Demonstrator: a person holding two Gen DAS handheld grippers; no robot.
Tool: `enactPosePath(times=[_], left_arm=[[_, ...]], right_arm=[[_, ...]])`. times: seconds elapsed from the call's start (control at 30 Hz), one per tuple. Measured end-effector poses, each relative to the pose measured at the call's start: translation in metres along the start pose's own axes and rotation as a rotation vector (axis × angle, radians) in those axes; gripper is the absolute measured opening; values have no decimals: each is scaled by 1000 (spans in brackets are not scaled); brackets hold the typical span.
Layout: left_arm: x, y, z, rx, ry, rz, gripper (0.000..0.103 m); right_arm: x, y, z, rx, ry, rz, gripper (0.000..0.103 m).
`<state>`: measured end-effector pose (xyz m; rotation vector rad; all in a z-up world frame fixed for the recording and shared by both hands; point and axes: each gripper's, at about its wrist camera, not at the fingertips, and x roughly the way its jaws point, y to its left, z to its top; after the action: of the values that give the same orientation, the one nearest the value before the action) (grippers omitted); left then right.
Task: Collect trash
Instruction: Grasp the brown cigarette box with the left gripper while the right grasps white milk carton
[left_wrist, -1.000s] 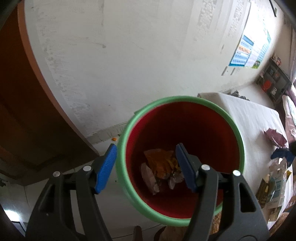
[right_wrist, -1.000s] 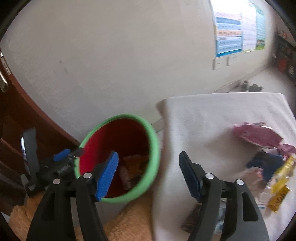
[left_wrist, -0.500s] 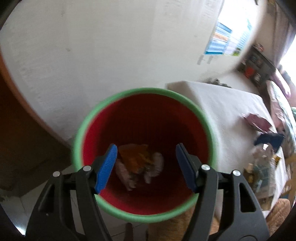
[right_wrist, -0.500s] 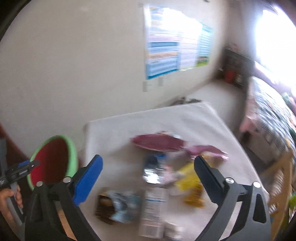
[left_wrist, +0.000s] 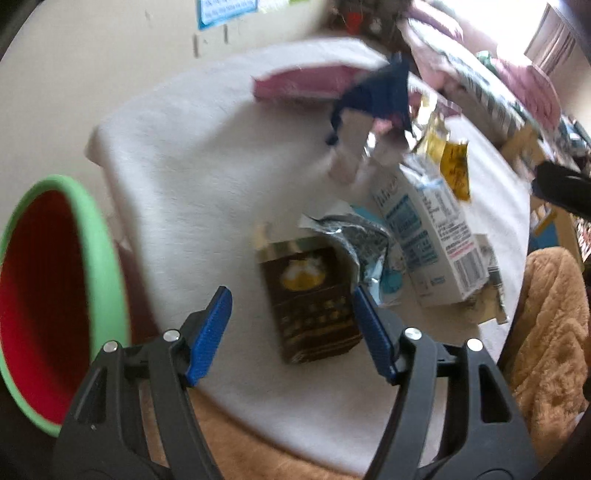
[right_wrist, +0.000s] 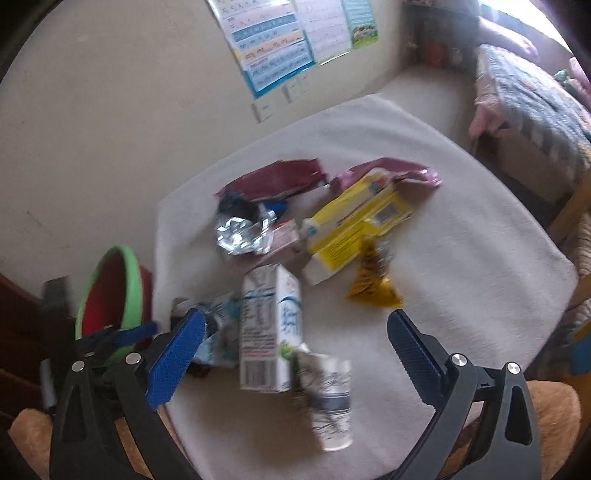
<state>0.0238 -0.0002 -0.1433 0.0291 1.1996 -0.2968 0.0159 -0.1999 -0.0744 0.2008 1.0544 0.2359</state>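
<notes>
Our left gripper (left_wrist: 291, 332), fingers opening and empty, hangs over the brown carton (left_wrist: 310, 302) near the worktop's (left_wrist: 192, 177) front edge, closest to the bin (left_wrist: 99, 280); right gripper (right_wrist: 295, 354) spread wide above the milk carton (right_wrist: 269, 328).

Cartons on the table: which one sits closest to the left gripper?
The dark brown carton, lying flat right ahead of the left gripper, whose jaws are opening and hold nothing. The white-and-blue milk carton lies further right; the yellow carton lies farther back.
</notes>
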Motion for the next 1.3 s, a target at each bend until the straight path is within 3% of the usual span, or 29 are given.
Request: enactPosePath(times=[0.1,0.17,0.2,0.33,0.43,0.67,0.73,0.87,1.3], left_arm=[[21,-4,5,-2,54,8,65],[24,-8,9,16,44,34,63],[25,-10,10,24,44,47,52],[18,-7,13,-10,33,2,51],[6,-3,6,-17,1,16,50],[-27,17,0,-62,-80,63,51],[-33,18,3,-69,-95,69,51],[-38,15,6,-66,-122,79,51],[-35,14,9,-81,-121,85,51]], right_arm=[[3,5,-1,-3,5,11,95],[8,8,-2,-13,14,10,91],[12,11,-2,-21,23,7,88],[26,17,-6,-47,57,7,69],[37,20,-9,-66,86,7,58],[69,28,-10,-118,157,-42,57],[77,26,-13,-104,186,-29,49],[81,24,-17,-110,193,-22,42],[84,36,-22,-156,192,-72,44]])
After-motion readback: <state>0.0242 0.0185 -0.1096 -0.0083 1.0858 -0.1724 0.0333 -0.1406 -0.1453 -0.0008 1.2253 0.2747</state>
